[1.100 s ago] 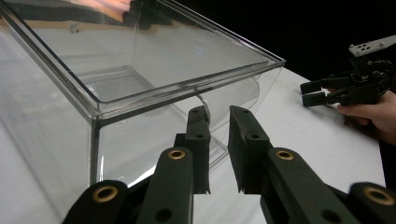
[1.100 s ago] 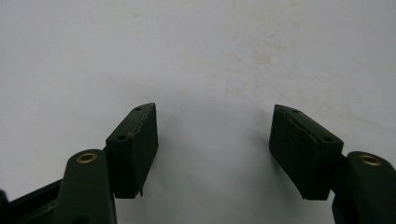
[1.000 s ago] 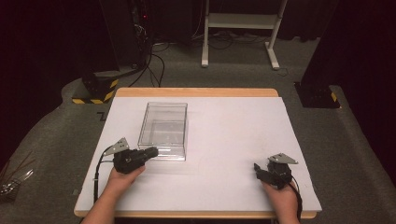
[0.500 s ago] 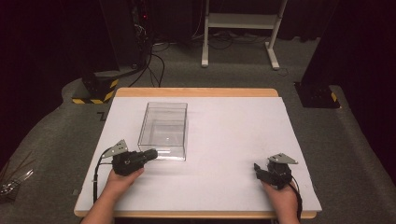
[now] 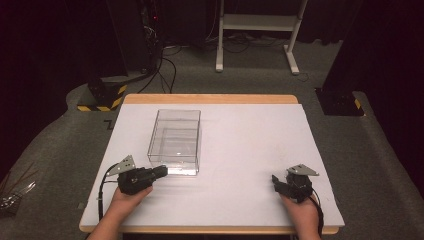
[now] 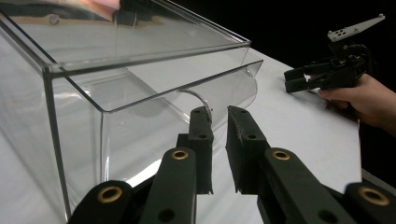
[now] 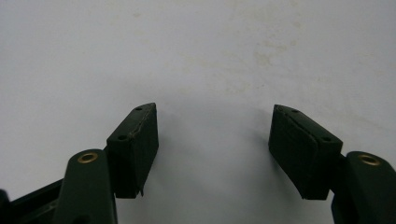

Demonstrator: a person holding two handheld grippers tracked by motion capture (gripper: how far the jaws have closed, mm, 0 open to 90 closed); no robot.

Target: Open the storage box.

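Note:
A clear, empty plastic box (image 5: 175, 140) stands left of centre on the white table (image 5: 255, 135). My left gripper (image 5: 159, 171) rests on the table with its tips at the box's near left corner. In the left gripper view the box (image 6: 140, 88) rises close ahead, and the left gripper (image 6: 218, 119) has its jaws almost together with a thin gap and nothing between them. My right gripper (image 5: 275, 181) lies at the table's near right, far from the box. Its jaws stand wide apart over the bare white table (image 7: 187, 46) in the right gripper view (image 7: 213, 126). The right gripper (image 6: 295, 80) also appears far off.
The table's wooden edge (image 5: 210, 98) runs along the far side. Beyond it on the grey floor are a white stand (image 5: 257, 30), black cables (image 5: 165, 70) and a yellow-and-black striped base (image 5: 100, 97). A dark base (image 5: 340, 102) sits at the right.

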